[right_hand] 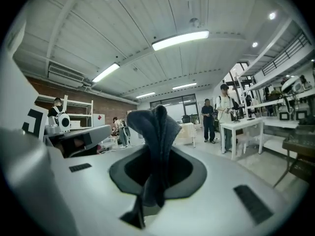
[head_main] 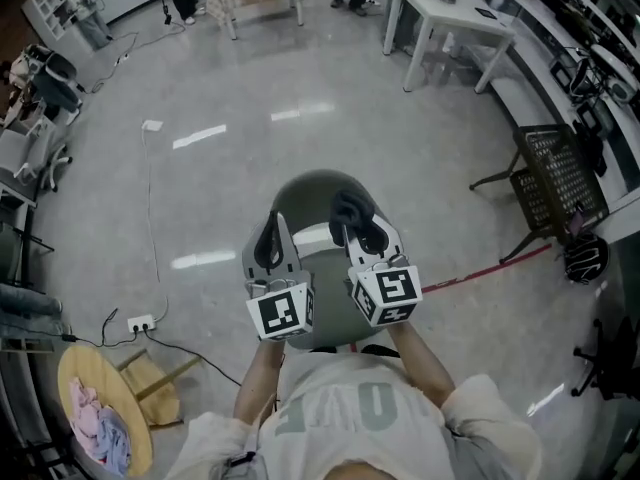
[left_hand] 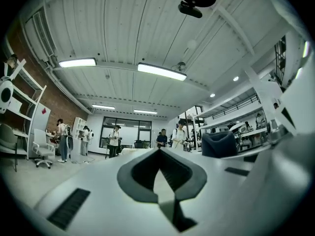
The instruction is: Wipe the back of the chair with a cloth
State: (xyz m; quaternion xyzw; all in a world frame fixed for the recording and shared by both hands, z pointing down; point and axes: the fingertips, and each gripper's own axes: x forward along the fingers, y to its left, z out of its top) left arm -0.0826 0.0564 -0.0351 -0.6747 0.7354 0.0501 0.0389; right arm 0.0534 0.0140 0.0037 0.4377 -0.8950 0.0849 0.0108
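Observation:
Below me stands the grey-green chair (head_main: pixel 318 196), its rounded back at the far side. My right gripper (head_main: pixel 362 230) is shut on a dark grey cloth (head_main: pixel 350 208), which bunches up out of the jaws above the chair. In the right gripper view the cloth (right_hand: pixel 156 132) hangs folded between the closed jaws of that gripper (right_hand: pixel 156 154). My left gripper (head_main: pixel 272 232) is held beside it at the same height, shut with nothing in it. In the left gripper view its jaws (left_hand: pixel 158 154) meet at the tips, and the cloth (left_hand: pixel 219 144) shows to the right.
A white table (head_main: pixel 450 16) and a black mesh chair (head_main: pixel 556 173) stand at the right. A round wooden stool (head_main: pixel 90 413) with pale cloths sits at lower left, near a power strip (head_main: pixel 141 322) and its cables. Several people stand at the far end of the room.

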